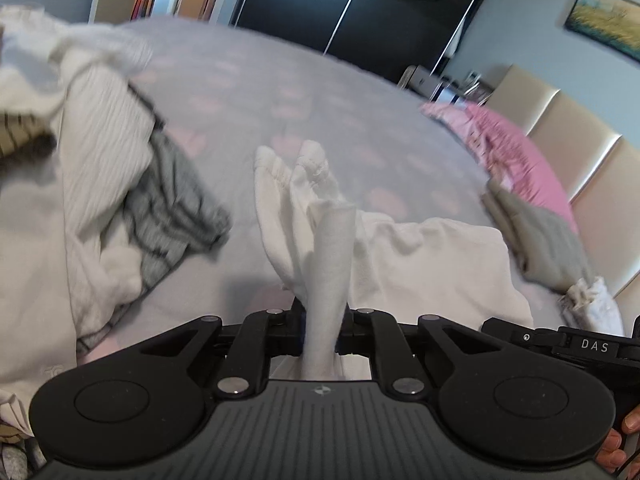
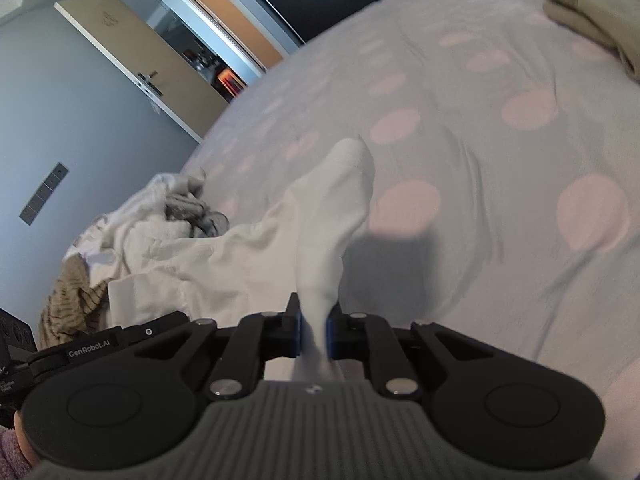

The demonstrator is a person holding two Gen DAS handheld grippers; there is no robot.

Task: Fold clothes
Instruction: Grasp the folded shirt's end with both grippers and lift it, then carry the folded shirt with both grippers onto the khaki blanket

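- Left tongs [image 1: 320, 332]: closed on a bunched part of a white garment [image 1: 420, 256], which is held up off the bed [image 1: 320, 92].
- Right tongs [image 2: 314, 330]: closed on another bunched white part [image 2: 332, 220]; the same garment is judged to be held by both.
- The rest of the white garment trails onto the spotted bed cover, crumpled, not laid flat.
- A loose heap of clothes [image 1: 100, 184] is seen to the left, unfolded; an olive piece [image 1: 536, 236] is seen folded beside the pink pillow [image 1: 516, 148].
- Stage judged: one piece folded, one in hand, the heap left.
- Writing read: "DAS" [image 1: 595, 346]; "GenRobot.AI" [image 2: 89, 348].
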